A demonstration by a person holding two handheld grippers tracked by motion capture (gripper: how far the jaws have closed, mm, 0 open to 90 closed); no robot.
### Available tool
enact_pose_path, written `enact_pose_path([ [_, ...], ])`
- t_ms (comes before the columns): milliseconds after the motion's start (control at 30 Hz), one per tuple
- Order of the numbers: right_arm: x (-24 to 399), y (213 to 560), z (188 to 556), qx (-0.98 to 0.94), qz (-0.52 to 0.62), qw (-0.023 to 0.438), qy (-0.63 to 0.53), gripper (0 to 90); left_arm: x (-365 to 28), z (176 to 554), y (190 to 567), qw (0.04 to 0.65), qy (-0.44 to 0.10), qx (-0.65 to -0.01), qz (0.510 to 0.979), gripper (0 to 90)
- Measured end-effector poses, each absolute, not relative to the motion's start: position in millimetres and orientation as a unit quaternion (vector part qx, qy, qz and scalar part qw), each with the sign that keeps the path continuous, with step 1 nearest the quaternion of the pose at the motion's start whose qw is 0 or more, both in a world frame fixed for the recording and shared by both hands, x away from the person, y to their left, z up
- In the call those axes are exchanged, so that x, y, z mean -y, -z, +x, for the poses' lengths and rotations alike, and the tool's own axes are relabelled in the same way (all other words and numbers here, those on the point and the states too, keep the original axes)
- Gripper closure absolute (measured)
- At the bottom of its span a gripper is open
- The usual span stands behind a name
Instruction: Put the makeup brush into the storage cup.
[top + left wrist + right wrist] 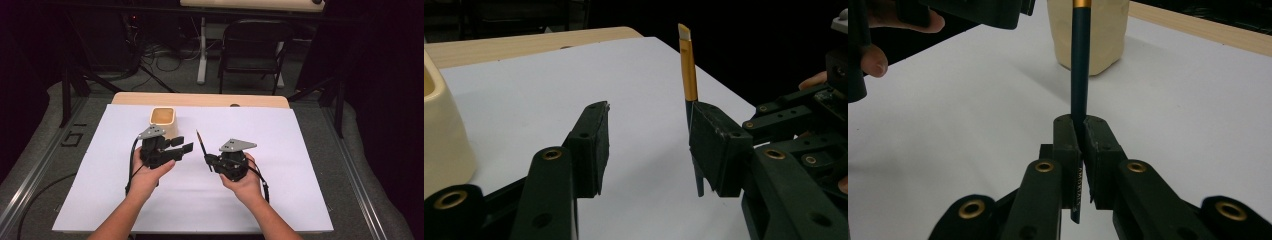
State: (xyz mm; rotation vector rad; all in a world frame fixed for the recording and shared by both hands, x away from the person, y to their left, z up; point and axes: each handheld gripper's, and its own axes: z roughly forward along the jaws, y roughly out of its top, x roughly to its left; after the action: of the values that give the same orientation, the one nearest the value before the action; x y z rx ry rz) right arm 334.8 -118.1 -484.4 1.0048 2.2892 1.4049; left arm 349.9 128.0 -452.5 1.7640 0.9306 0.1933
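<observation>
The paintbrush (203, 150) stands tilted above the white sheet (280, 150), pinched by the right gripper (210, 161); the left gripper (184, 145), jaws apart and empty, hangs beside the cream cup (163, 121), inside unclear

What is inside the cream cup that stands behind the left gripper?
From the high view, the cream cup shows a bare, yellowish inner wall near its rim, with nothing sticking out. Its bottom is hidden by the front wall and the left gripper, so small contents cannot be excluded.
</observation>
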Motion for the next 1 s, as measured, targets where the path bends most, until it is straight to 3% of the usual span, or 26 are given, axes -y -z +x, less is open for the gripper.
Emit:
enact_pose_path([
  [500,116,484,335,-0.782,0.357,0.14,-0.492,84.8,-110,356,449,0.554,-0.058,-0.388,0.734,55.4],
  [1000,114,485,333,-0.784,0.351,0.145,-0.492,84.8,-100,360,451,0.562,-0.049,-0.399,0.723,65.9],
])
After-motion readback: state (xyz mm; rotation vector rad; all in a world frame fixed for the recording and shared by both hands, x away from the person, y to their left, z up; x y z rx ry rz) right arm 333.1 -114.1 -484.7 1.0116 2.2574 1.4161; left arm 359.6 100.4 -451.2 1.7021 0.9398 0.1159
